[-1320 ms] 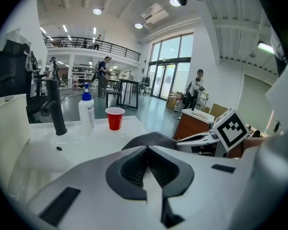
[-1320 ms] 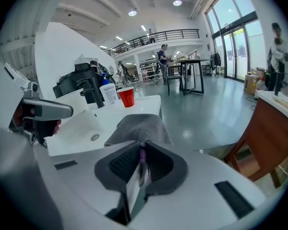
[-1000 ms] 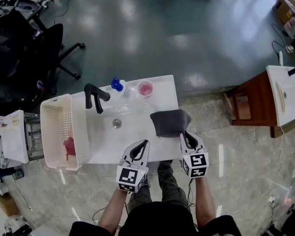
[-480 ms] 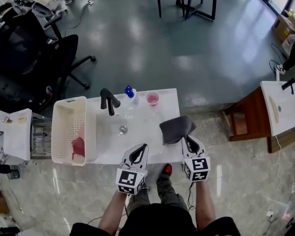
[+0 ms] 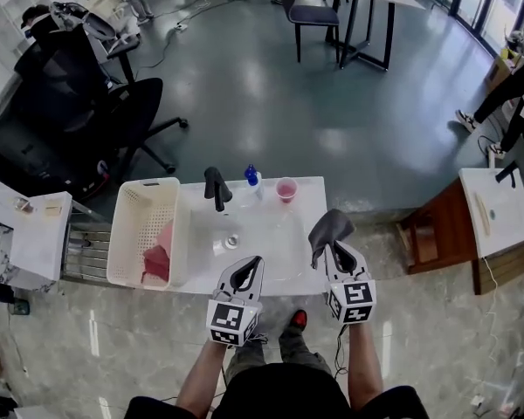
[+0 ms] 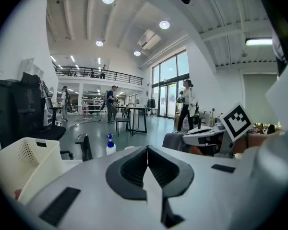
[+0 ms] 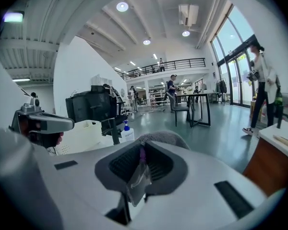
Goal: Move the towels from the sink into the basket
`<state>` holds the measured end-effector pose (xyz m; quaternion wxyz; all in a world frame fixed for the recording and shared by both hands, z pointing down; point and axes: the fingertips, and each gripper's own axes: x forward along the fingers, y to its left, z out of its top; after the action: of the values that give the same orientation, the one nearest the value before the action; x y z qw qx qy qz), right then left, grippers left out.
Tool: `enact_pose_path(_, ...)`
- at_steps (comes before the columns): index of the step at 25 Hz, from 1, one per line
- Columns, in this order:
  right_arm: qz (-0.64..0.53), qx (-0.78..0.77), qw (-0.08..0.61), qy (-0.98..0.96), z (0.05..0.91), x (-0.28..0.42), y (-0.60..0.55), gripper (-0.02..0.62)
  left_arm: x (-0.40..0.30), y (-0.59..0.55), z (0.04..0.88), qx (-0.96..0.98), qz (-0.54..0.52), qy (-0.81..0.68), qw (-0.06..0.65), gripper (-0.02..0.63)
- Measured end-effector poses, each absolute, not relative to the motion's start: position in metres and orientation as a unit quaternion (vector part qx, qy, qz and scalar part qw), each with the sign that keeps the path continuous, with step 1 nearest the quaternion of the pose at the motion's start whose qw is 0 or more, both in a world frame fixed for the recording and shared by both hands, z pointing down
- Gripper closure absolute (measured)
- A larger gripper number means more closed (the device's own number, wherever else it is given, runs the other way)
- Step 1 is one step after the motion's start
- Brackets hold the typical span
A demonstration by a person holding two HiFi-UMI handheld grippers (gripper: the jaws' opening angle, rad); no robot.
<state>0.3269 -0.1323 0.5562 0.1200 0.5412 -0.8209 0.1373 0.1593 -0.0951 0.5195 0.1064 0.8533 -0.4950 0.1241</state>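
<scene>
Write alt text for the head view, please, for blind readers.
From above: the right gripper holds a grey towel at the right edge of a white sink. The left gripper is shut and empty; a white basket at left contains a pink towel.

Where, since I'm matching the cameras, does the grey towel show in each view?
Head view: grey towel right of the sink, clamped in the right gripper.
Left gripper view: right of centre, a grey bump left of the right gripper.
Right gripper view: centre, just beyond the jaws that pinch it.
Shared landmark: the blue-topped spray bottle.
</scene>
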Motion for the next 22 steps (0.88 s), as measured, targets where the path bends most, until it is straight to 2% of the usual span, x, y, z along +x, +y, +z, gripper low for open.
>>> enact_pose_path(22, 0.067, 0.455, 0.079, -0.885, 0.470, 0.183, -0.131, 0.538, 0.033, -0.067, 0.461, 0.806, 0.088, -0.580, 0.077, 0.598)
